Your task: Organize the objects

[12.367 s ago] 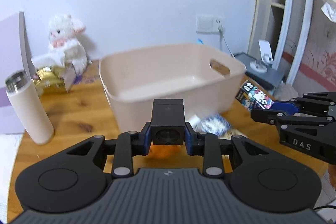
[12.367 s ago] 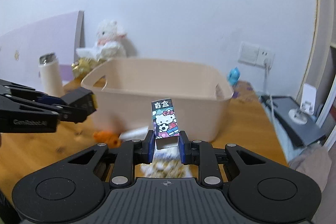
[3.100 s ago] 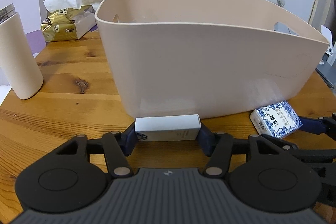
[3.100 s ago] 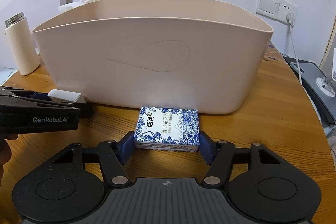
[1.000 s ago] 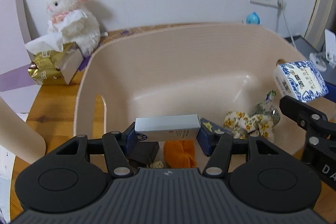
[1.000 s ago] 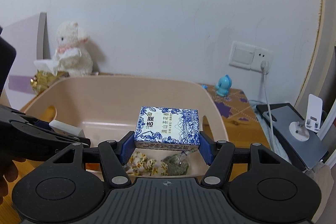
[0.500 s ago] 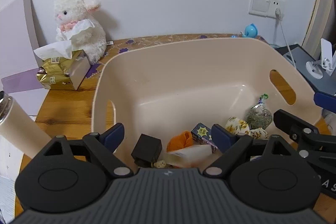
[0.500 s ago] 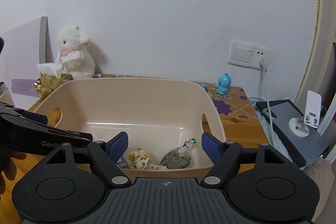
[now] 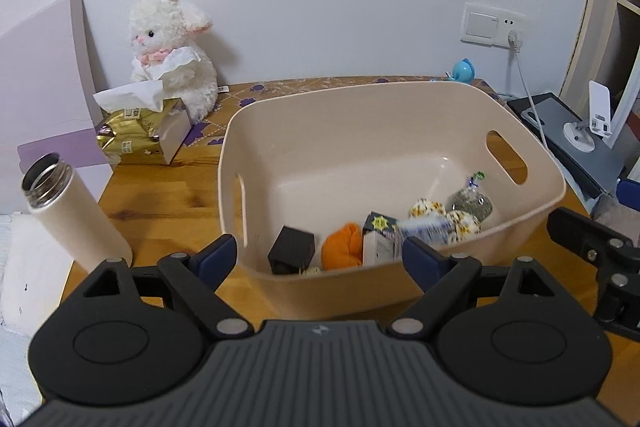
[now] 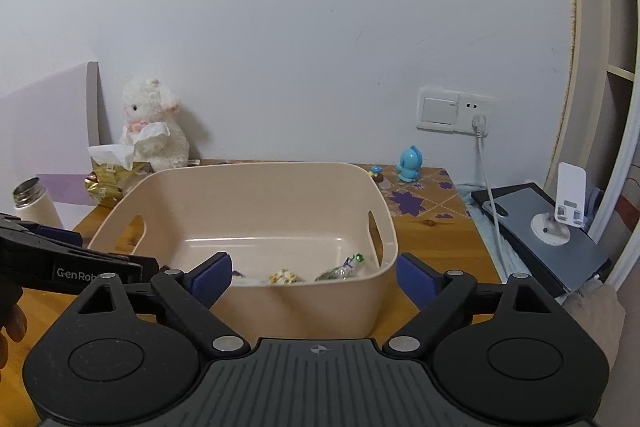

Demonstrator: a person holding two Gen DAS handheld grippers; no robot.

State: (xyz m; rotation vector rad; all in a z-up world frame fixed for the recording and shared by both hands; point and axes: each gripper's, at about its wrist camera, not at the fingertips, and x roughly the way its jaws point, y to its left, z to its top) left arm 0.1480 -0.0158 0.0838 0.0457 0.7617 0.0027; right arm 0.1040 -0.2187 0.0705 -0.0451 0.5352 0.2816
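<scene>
The beige bin (image 9: 532, 195) is seen on the wooden table (image 9: 168, 195). Both grippers are held above its near rim, empty: the left gripper (image 9: 320, 257) spread wide, the right gripper (image 10: 310, 275) likewise released. Inside the bin, along its near wall, a black cube (image 9: 291, 254), an orange item (image 9: 341, 251), a star-printed box (image 9: 378, 233), a blurred blue-and-white pack (image 9: 424, 229), floral sachets (image 9: 460, 219) and a clear bag of dried herbs (image 9: 471, 202) are noted. Left of the bin stands a white flask (image 9: 76, 223); behind it, a tissue pack (image 9: 140, 135) and plush lamb (image 9: 176, 59).

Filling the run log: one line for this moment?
left tool: open | right tool: open | bin: holds items | phase: released
</scene>
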